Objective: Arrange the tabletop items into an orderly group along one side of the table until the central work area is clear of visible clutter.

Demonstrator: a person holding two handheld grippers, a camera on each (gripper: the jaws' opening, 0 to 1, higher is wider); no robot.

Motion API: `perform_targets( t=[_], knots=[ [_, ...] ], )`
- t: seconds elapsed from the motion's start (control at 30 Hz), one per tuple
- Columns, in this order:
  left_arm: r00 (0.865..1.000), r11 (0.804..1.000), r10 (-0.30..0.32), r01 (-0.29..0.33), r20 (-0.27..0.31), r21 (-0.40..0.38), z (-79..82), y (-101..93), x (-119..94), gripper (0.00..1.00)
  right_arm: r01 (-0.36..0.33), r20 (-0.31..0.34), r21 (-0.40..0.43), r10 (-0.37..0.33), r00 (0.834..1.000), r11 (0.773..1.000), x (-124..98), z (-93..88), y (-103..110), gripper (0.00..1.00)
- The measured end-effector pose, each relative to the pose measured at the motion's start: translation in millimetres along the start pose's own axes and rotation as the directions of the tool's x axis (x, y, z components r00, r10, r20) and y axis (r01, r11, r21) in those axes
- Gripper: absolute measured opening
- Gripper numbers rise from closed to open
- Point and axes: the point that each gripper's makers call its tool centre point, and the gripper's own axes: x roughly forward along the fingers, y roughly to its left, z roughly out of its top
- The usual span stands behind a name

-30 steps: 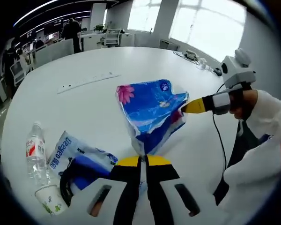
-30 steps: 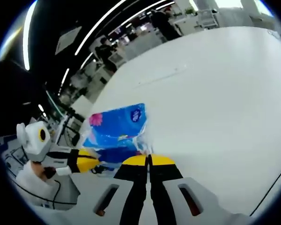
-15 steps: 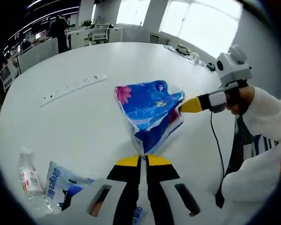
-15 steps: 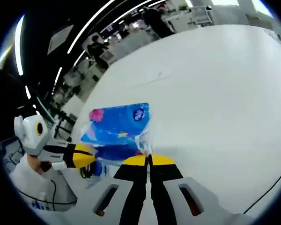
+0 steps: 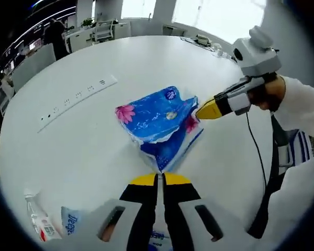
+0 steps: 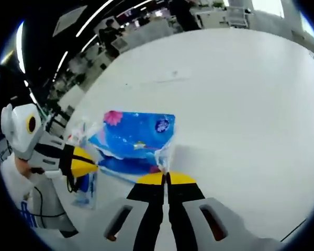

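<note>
We hold the blue flower-printed plastic tissue pack (image 5: pixel 158 124) over the round white table (image 5: pixel 83 136): our left gripper (image 5: pixel 160 179) is clamped on its corner at 6 o'clock, our right gripper (image 6: pixel 166 178) pinching its wrapper. At 7 o'clock lies what looks like a clear bottle (image 5: pixel 37 226).

Left hand-held gripper (image 5: pixel 161 179), right hand-held gripper (image 6: pixel 166 179): jaws closed.

We can read only part of a word, blue letters "Deq", on the white and blue packet (image 5: pixel 73 228) lying near the left gripper. The round logo on the blue flowered pack (image 5: pixel 156 120) is too small to read.
</note>
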Motion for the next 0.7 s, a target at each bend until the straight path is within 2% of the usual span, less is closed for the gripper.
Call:
perform_targets(
  t=[0.1,0.23,0.37,0.4,0.47,0.7],
  knots=[
    [0.999,1.0,-0.003,0.002,-0.043,-0.03,-7.6,3.1,10,0.0,0.012,-0.032,-0.005,-0.012,0.999,1.0,9,-1.9,-6,0.0],
    [0.998,0.999,-0.01,0.008,-0.068,-0.035,-13.0,7.9,20,0.0,0.008,-0.053,-0.002,-0.008,0.999,1.0,20,1.5,-11,0.0],
    [0.994,0.998,-0.008,0.001,-0.113,-0.062,-21.1,19.5,30,0.0,-0.005,-0.099,-0.012,0.004,0.995,1.0,33,-2.2,-13,0.0],
    [0.993,0.998,-0.006,-0.001,-0.116,-0.061,-21.9,21.6,31,0.0,-0.004,-0.108,0.018,0.006,0.994,1.0,35,-3.5,-14,0.0],
    [0.993,0.998,0.0,-0.007,-0.115,-0.055,-22.0,25.4,32,0.0,-0.013,-0.084,0.038,0.016,0.996,0.999,37,0.9,-13,0.0],
    [0.996,0.997,-0.024,0.017,-0.09,-0.082,-17.5,25.1,37,0.0,-0.039,-0.083,0.036,0.042,0.996,0.999,45,8.4,-10,0.0]
  ],
)
